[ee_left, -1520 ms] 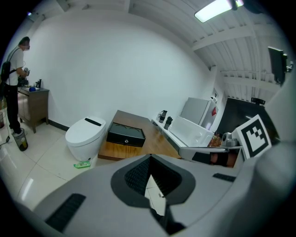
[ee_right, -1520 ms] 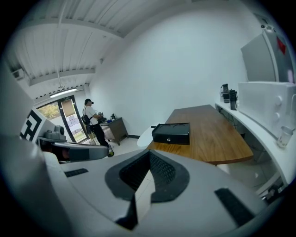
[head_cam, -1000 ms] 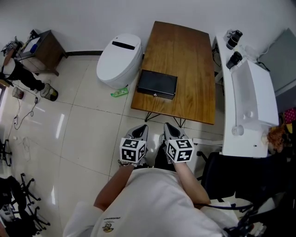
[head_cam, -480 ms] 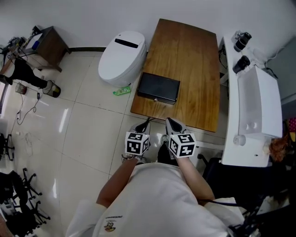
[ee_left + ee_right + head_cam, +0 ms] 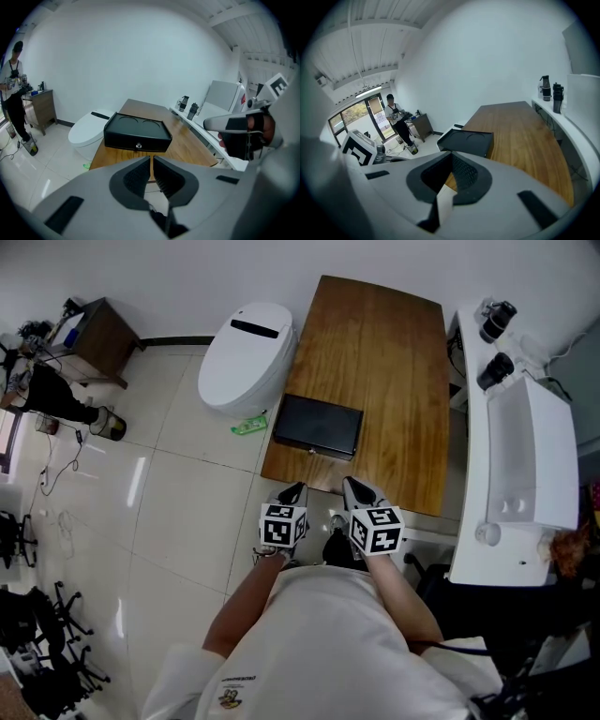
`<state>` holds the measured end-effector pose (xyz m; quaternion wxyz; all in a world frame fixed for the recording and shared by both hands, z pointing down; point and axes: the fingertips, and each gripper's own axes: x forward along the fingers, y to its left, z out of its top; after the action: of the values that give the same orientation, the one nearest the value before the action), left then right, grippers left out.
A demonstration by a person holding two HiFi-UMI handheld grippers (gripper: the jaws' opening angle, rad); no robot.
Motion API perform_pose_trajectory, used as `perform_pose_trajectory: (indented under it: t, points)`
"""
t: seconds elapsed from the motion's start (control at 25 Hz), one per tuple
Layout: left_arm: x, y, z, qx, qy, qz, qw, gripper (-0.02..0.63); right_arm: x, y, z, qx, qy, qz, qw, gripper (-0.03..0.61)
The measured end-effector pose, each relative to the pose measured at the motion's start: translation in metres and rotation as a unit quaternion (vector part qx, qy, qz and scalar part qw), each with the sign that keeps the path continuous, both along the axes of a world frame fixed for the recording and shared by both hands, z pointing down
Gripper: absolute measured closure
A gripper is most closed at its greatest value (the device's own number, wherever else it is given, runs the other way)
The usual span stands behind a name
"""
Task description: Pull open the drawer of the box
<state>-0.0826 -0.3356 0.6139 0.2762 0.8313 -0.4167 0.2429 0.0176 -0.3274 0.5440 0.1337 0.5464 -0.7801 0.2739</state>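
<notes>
A flat black box lies near the front left corner of the wooden table. Its drawer front, with a small round lock, faces me and sits flush, closed. My left gripper hovers just short of the table's front edge, jaws shut with nothing between them, pointing at the box. Beside it, my right gripper also looks shut and empty. In the right gripper view the box lies ahead to the left. Neither gripper touches the box.
A white toilet-like unit stands left of the table, with a green item on the floor by it. A white counter carrying two dark bottles runs along the right. A person stands by a small cabinet far left.
Both grippers have moved forward toward the table's front edge, and the box is closer to them now. Their jaws look the same as before.
</notes>
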Motion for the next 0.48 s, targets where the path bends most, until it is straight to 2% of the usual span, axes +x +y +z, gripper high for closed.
perform_pose_trajectory:
  t: [0.12, 0.16, 0.36, 0.44, 0.48]
  points:
    - [0.006, -0.010, 0.007, -0.005, -0.001, -0.002, 1.0000, 0.593, 0.008, -0.005, 0.004, -0.005, -0.003, 0.001, 1.000, 0.591]
    - [0.008, -0.012, 0.010, -0.008, -0.002, -0.002, 1.0000, 0.540, 0.011, -0.007, 0.006, -0.006, -0.003, 0.002, 1.000, 0.591]
    - [0.020, -0.025, 0.023, -0.011, -0.017, -0.001, 0.9998, 0.540, 0.028, -0.017, 0.012, -0.013, -0.003, 0.001, 1.000, 0.591]
    - [0.026, -0.030, 0.031, -0.017, -0.021, -0.004, 0.9996, 0.495, 0.035, -0.022, 0.015, -0.015, -0.002, -0.002, 1.000, 0.591]
    - [0.029, -0.033, 0.034, -0.019, -0.024, -0.006, 0.9995, 0.495, 0.038, -0.024, 0.017, -0.016, -0.002, -0.003, 1.000, 0.591]
